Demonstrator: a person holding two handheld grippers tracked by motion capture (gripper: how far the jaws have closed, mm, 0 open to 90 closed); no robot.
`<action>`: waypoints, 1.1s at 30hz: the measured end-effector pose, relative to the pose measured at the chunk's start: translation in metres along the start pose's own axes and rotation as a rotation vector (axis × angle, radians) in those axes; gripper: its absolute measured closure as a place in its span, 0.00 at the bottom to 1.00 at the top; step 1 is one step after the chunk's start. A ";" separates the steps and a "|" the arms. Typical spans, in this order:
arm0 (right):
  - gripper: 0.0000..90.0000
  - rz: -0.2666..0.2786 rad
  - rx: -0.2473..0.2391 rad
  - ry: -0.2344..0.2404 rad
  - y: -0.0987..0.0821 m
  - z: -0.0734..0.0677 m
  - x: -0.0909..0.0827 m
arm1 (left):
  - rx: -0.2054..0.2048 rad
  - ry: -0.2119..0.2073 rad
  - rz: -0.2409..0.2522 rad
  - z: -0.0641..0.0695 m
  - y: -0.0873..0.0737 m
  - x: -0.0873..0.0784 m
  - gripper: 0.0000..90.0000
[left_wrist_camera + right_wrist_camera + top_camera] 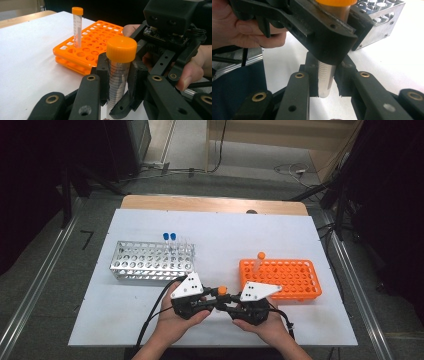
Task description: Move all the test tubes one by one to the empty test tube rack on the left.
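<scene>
A clear graduated tube with an orange cap (121,49) stands upright between the two grippers at the table's front centre (222,291). My left gripper (119,75) is shut on it just under the cap. My right gripper (325,80) is closed on the tube's lower part, near its rounded tip. The two grippers meet nose to nose, left (215,297) and right (229,298), each held in a hand. An orange rack (295,280) sits to the right with one orange-capped tube (259,260) standing in its near-left corner.
A metal rack (150,261) stands at the left with two blue-capped tubes (169,237) at its back right. Cables trail from both grippers toward the table's front edge. The white table top (220,235) lies open between and behind the racks.
</scene>
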State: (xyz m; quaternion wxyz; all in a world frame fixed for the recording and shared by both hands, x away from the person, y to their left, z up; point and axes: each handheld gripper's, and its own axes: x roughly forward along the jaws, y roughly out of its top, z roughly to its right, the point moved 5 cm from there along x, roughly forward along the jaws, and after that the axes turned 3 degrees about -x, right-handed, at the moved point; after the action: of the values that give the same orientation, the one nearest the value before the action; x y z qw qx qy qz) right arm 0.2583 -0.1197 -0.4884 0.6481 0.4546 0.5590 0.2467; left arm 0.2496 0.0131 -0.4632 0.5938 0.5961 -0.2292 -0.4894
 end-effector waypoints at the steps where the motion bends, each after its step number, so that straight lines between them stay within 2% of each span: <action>1: 0.80 0.000 0.001 0.002 0.000 0.000 0.000 | 0.000 -0.001 -0.001 0.000 0.000 0.000 0.83; 4: 0.76 0.002 -0.006 0.003 0.001 0.000 -0.001 | -0.003 -0.004 0.007 -0.001 0.002 -0.002 0.83; 6: 0.67 0.000 -0.014 -0.004 0.001 0.000 -0.002 | -0.006 -0.002 0.016 -0.002 0.003 -0.004 0.83; 10: 0.47 -0.002 -0.014 0.019 0.002 0.000 -0.005 | -0.010 0.007 0.032 -0.005 0.005 -0.009 0.83; 15: 0.28 0.013 0.001 0.029 0.005 0.005 -0.013 | -0.018 0.028 0.042 -0.011 0.007 -0.016 0.83; 18: 0.22 0.027 0.011 0.036 0.005 0.008 -0.018 | -0.023 0.054 0.039 -0.015 0.007 -0.020 0.83; 26: 0.04 0.038 0.022 -0.008 0.003 0.019 -0.031 | -0.048 0.122 0.053 -0.030 0.010 -0.035 0.83; 29: 0.00 0.054 0.034 -0.002 0.002 0.024 -0.037 | -0.049 0.142 0.064 -0.035 0.013 -0.043 0.83; 33: 0.00 0.072 0.047 -0.024 0.000 0.032 -0.044 | -0.053 0.165 0.079 -0.042 0.016 -0.051 0.83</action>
State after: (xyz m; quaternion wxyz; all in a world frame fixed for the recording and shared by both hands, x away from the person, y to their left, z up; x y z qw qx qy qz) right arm 0.2775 -0.1661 -0.4674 0.6345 0.4925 0.5402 0.2510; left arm 0.2686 0.0742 -0.4404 0.6450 0.6090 -0.1897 -0.4209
